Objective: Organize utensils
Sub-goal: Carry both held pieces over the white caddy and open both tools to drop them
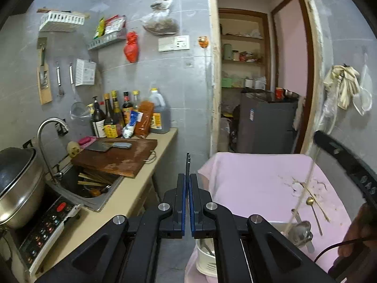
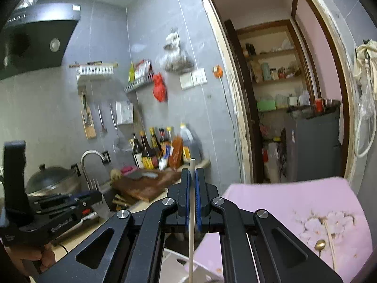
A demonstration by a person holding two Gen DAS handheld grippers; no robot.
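My left gripper (image 1: 188, 176) is shut on a thin dark utensil (image 1: 187, 162), a fork seen edge-on; in the right wrist view its tines (image 2: 95, 185) stick out of that gripper. My right gripper (image 2: 192, 172) is shut on a pale chopstick (image 2: 192, 212) that runs upright between the jaws; it also shows in the left wrist view (image 1: 304, 191). A white utensil holder (image 1: 205, 259) stands below the left gripper and shows under the right one (image 2: 174, 266). A gold spoon (image 1: 314, 212), a chopstick (image 1: 318, 204) and a metal spoon (image 1: 302, 232) lie on the pink cloth (image 1: 247, 176).
A kitchen counter (image 1: 141, 179) on the left holds a cutting board with a cleaver (image 1: 110, 146), sauce bottles (image 1: 127, 115), a sink (image 1: 94, 188) and an induction cooker with a pot (image 1: 16, 184). A doorway (image 1: 259, 82) to a pantry lies ahead.
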